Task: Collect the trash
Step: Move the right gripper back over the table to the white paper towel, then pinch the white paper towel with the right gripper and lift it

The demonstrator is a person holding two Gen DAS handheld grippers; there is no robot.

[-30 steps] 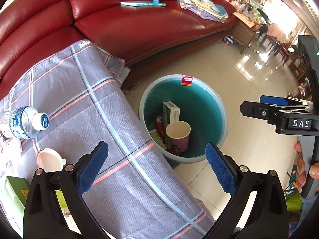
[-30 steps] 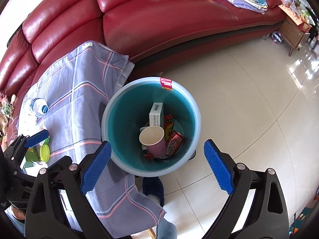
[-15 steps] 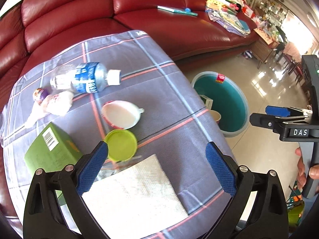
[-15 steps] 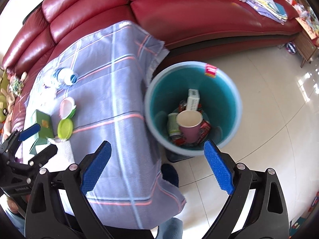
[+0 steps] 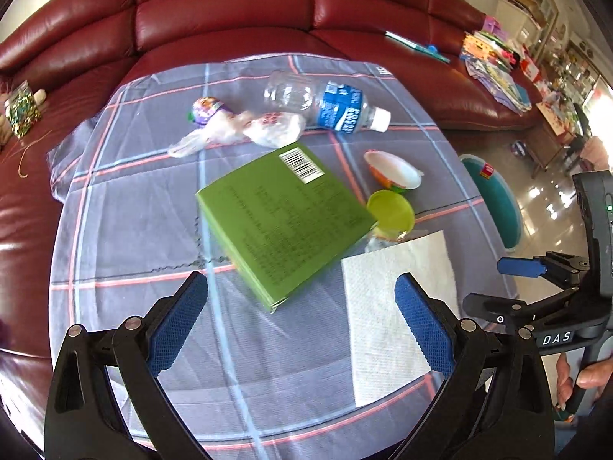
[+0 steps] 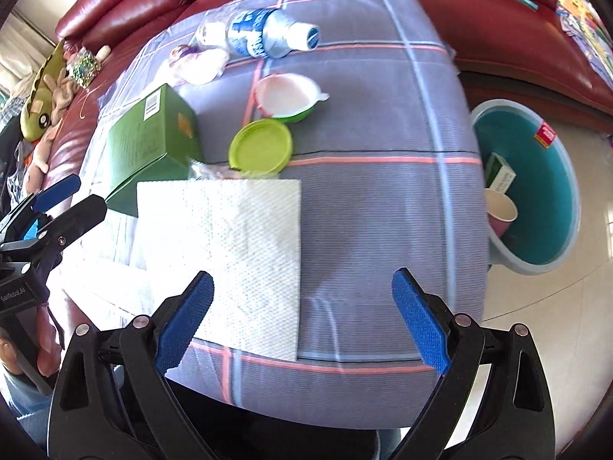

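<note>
A green box (image 5: pixel 283 218) (image 6: pixel 149 142) lies in the middle of the checked cloth (image 5: pixel 126 230) (image 6: pixel 375 199). Near it lie a white paper towel (image 5: pixel 398 303) (image 6: pixel 233 245), a lime lid (image 5: pixel 390 212) (image 6: pixel 260 147), a small white-lined cup (image 5: pixel 392 172) (image 6: pixel 287 94), a plastic bottle (image 5: pixel 329 105) (image 6: pixel 268 36) and a crumpled clear wrapper (image 5: pixel 245 130) (image 6: pixel 199 63). My left gripper (image 5: pixel 302 322) hangs open just in front of the box, holding nothing. My right gripper (image 6: pixel 302 322) hangs open over the towel's near edge, also holding nothing. The teal bin (image 6: pixel 536 188) (image 5: pixel 494 199) stands on the floor to the right with a paper cup (image 6: pixel 500 212) and a carton inside.
A red leather sofa (image 5: pixel 230 11) curves behind and to the left of the table. A book and a stack of papers (image 5: pixel 494 65) lie on its right end. Soft toys (image 6: pixel 42 99) rest on the sofa at the left. Shiny tiled floor (image 6: pixel 536 345) surrounds the bin.
Both grippers have swung left, away from above the bin to over the table. The box, towel and lid now lie in front of them. Both stayed open.
</note>
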